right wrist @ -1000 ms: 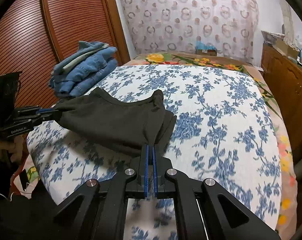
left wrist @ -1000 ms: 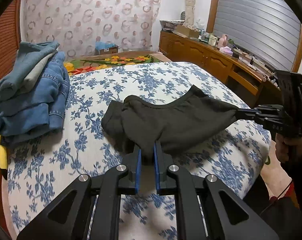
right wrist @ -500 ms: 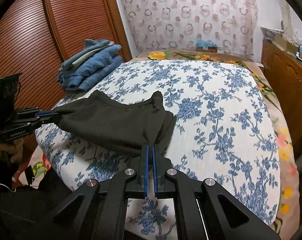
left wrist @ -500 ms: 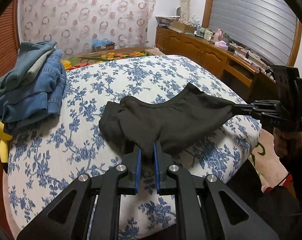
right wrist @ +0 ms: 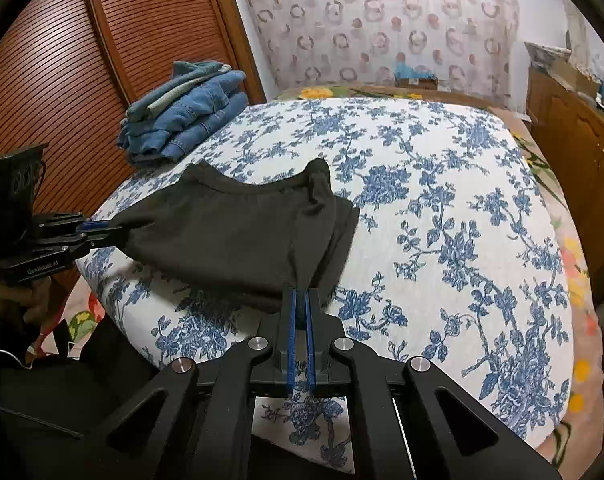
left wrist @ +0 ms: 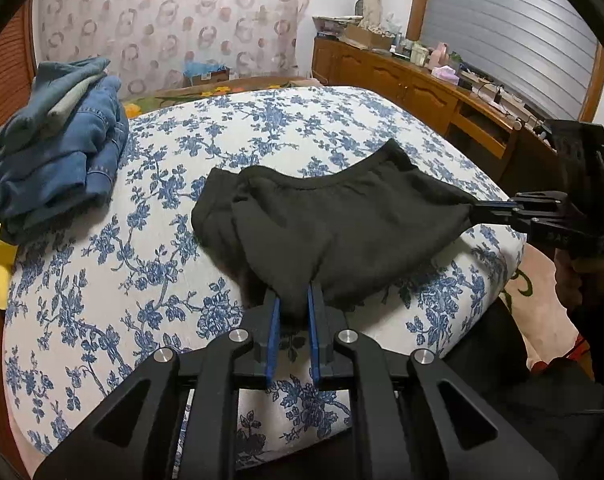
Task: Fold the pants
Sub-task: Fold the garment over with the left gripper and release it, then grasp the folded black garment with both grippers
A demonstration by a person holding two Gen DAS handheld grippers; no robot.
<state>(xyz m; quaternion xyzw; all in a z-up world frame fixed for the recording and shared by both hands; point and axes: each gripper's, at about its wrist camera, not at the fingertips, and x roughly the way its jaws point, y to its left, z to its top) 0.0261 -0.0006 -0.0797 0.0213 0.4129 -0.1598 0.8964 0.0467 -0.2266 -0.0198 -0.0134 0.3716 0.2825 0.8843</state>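
The black pants hang stretched between both grippers over the near edge of the bed, with the far fold resting on the floral cover. My left gripper is shut on one corner of the pants. My right gripper is shut on the other corner of the pants. The right gripper also shows in the left wrist view, and the left gripper shows in the right wrist view.
A stack of blue jeans lies on the bed's far left side, also seen from the right wrist. A wooden sideboard with clutter runs along the right. A slatted wooden wardrobe door stands left.
Both grippers have pulled back toward the near edge of the bed with the pants, so more of the garment now hangs over the edge.
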